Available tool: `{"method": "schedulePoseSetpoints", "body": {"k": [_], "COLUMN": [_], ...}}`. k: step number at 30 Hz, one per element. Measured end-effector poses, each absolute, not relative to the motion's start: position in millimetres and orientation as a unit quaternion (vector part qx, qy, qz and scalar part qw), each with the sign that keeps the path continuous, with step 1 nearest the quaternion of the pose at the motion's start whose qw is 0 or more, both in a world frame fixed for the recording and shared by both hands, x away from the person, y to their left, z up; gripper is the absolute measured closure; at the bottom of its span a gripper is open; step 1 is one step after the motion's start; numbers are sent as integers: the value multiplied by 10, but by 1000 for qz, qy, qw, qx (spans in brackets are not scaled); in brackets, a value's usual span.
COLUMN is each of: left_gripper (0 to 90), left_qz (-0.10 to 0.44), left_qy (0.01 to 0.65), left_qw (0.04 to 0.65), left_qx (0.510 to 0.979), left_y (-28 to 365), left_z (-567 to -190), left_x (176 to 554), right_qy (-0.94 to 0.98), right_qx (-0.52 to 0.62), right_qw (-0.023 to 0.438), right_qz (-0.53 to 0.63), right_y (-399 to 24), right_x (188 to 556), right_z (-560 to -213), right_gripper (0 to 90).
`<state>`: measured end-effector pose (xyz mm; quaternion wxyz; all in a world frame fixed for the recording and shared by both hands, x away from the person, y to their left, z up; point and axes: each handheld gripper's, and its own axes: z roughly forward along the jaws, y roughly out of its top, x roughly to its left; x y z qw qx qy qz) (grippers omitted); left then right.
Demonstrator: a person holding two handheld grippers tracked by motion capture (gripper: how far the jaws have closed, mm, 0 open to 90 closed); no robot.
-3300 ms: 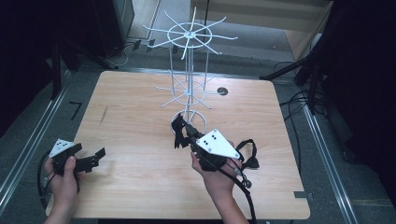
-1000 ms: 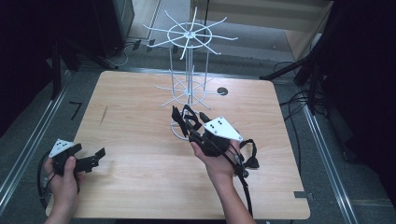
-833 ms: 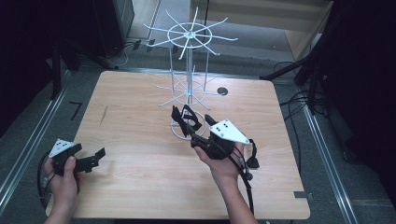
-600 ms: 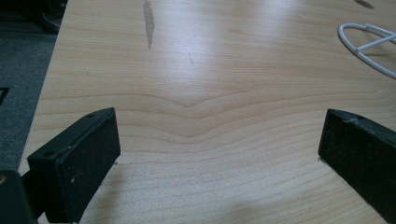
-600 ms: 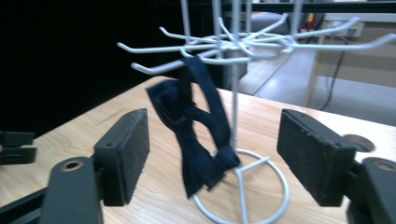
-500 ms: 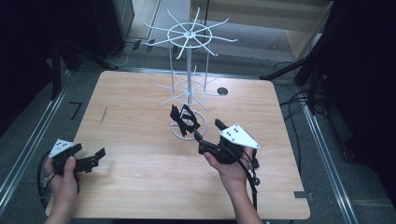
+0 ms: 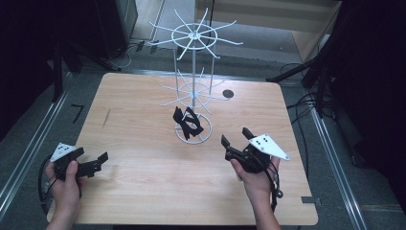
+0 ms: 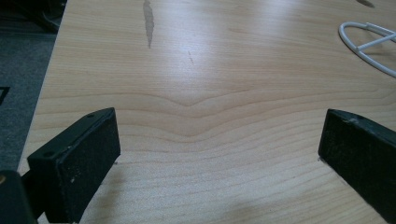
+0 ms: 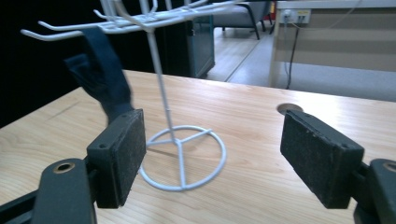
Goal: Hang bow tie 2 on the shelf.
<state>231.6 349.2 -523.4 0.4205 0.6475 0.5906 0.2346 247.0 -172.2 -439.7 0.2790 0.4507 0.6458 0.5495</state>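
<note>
At the left edge of the pale wooden table [image 7: 143,120], the left gripper [image 7: 95,165] rests low in the person's left hand [image 7: 64,179], its grey three-cornered plate on top and its jaws spread wide with nothing but bare wood grain between them, as the left gripper view shows. Toward the middle of the table stands the white wire display rack [image 7: 191,91], a thin upright post on a round ring base with two tiers of spoke-like hooks. The black fabric strap [image 7: 187,122] hangs from one of the lower hooks, dangling above the ring base and just beside the post; in the right gripper view the same strap [image 9: 100,74] droops from a white hook to the left of the post. Right of the rack and apart from it, the right gripper [image 7: 234,141] sits in the person's right hand [image 7: 256,175], pointing toward the rack. Its jaws have just been opening and now stand wide apart, with nothing between them, the strap hanging free beyond the left pad. A small dark round hole [image 7: 228,94] lies in the tabletop behind the rack.
</note>
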Motion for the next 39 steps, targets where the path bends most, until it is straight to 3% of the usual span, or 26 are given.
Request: {"method": "schedulePoseSetpoints", "body": {"k": [20, 39], "left_gripper": [0, 0], "left_qz": [231, 230], "left_qy": [591, 591], "left_qw": [420, 421], "left_qx": [649, 648], "left_y": [3491, 3494], "left_z": [-5234, -5235], "left_x": [2321, 2324], "right_qy": [602, 591], "right_qx": [541, 601], "right_qw": [282, 270], "right_qz": [515, 466], "right_y": [-2324, -2559], "right_x": [2465, 2555], "right_z": [-4724, -5001], "right_gripper": [290, 429]}}
